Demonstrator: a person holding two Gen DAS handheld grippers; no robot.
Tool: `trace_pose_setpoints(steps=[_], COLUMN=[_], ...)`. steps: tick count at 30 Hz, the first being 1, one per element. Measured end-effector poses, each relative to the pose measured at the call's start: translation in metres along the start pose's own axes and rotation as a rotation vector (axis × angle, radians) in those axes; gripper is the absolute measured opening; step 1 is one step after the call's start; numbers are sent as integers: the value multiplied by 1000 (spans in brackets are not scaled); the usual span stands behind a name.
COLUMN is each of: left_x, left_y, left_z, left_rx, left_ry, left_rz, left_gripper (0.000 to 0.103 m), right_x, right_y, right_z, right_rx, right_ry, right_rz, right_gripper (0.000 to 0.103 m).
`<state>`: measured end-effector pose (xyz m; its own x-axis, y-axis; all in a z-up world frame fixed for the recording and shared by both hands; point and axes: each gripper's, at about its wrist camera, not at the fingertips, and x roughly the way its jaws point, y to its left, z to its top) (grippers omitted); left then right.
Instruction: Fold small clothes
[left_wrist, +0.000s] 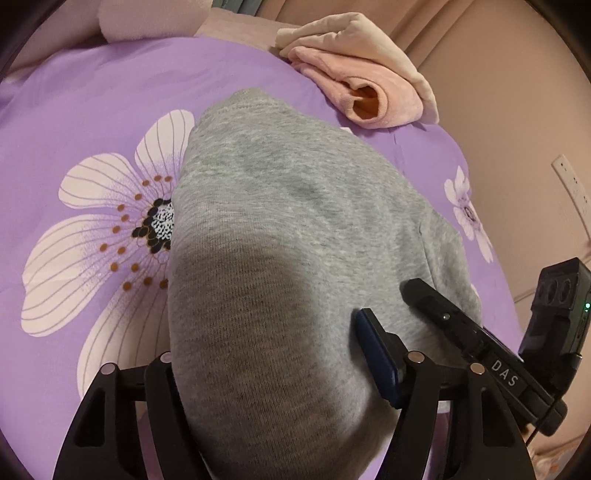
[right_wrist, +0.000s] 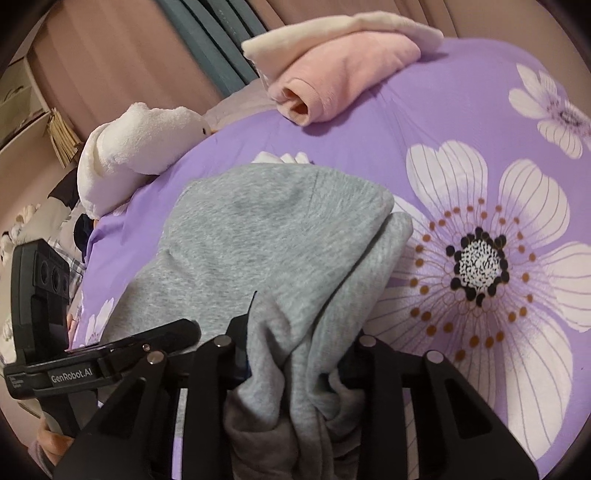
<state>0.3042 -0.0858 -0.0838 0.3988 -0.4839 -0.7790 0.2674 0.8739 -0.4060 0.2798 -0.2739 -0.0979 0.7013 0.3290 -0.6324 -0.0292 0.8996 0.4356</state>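
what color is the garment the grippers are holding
Heather grey garment, clearest in the right wrist view.

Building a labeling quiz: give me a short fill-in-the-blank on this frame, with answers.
1. Both tools grip the same ____ garment.
2. The bedspread is purple with large white ____ printed on it.
3. The folded pink garment lies under a ____ one.
4. In the right wrist view, a white plush toy lies to the ____ of the held garment.

Missing words: grey; flowers; cream; left
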Motion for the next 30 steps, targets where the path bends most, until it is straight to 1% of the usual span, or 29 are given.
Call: trace_pose_setpoints(steps=[3, 4, 9, 15, 23, 30], left_x=[-2, -3, -12, -18, -30, -51], left_y=[-3, -3, -4, -5, -10, -16], left_z=[-2, -2, -4, -6, -12, -22], left_rx=[23, 27, 41, 51, 66, 82], left_ry=[-7, -12, -36, -54, -84, -110], left_rz=[7, 7, -4, -3, -8, -17], left_gripper=[66, 63, 61, 61, 60, 60], right_x=[-2, -3, -13, -22, -39, -58], right_y=[4, 5, 13, 27, 36, 47], right_z=[1, 2, 2, 3, 1, -5], right_rx=[-16, -17, -29, -76, -95, -121], right_ry=[-14, -21, -73, -100, -142, -174], right_rz=[-4, 0, 24, 13, 38, 52], right_gripper=[29, 29, 27, 27, 27, 27])
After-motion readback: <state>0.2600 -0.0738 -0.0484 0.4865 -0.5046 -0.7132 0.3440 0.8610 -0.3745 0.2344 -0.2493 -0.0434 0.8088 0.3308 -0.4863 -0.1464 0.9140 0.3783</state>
